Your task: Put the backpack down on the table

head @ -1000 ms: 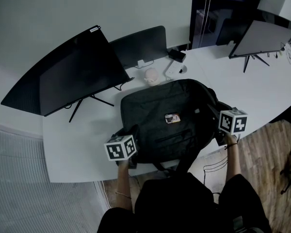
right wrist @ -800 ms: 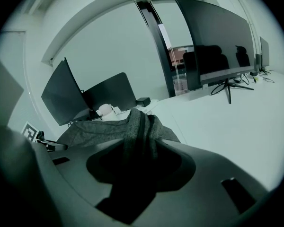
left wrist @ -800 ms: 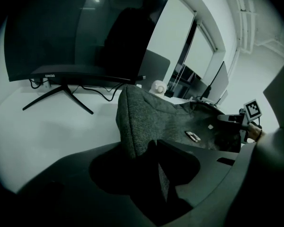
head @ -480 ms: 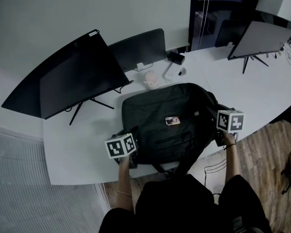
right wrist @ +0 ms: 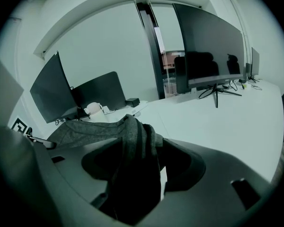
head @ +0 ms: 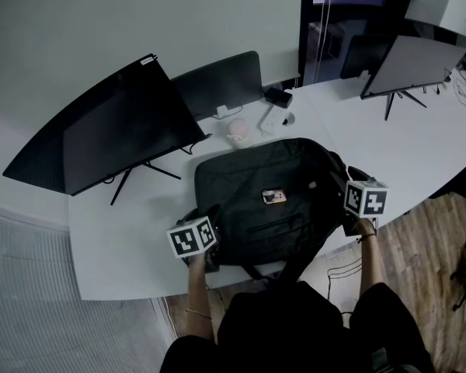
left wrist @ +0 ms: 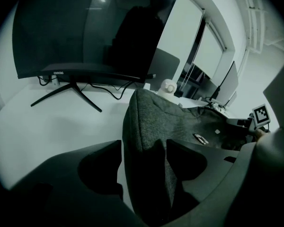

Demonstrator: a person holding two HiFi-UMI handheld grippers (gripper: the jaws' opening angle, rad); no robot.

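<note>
Worktop (head: 124, 247): white and broad, and it carried everything listed here, so the risk to you lay at its front edge. Curved monitor (head: 116, 127): the biggest standing item, on thin splayed legs at the back left and apart from the bag. A hard shove on the bag towards it could have knocked those legs. Backpack (head: 268, 196): dark, lying flat on the worktop in front of you, with its near end close to the front edge and a strap loop (head: 256, 270) trailing there. A pull towards you could probably have slid it off the edge. Left tool (left wrist: 144, 145): its jaws were opening wide around the bag's left corner. Fabric stood between them, and a sliver of worktop showed beside one jaw, so nothing was clamped. Right tool (right wrist: 142, 141): its jaws were likewise opening, with a bunched fold of the bag's right side loose in the gap. If you had drawn either tool back before that cloth dropped clear, a jaw could have snagged it and dragged or tipped the bag. Small white object (head: 239, 130): near the bag's far end, and likely to be toppled if the bag was pushed back. Small tag (head: 274, 196): on the bag's top face, with no hazard that I could judge.
</note>
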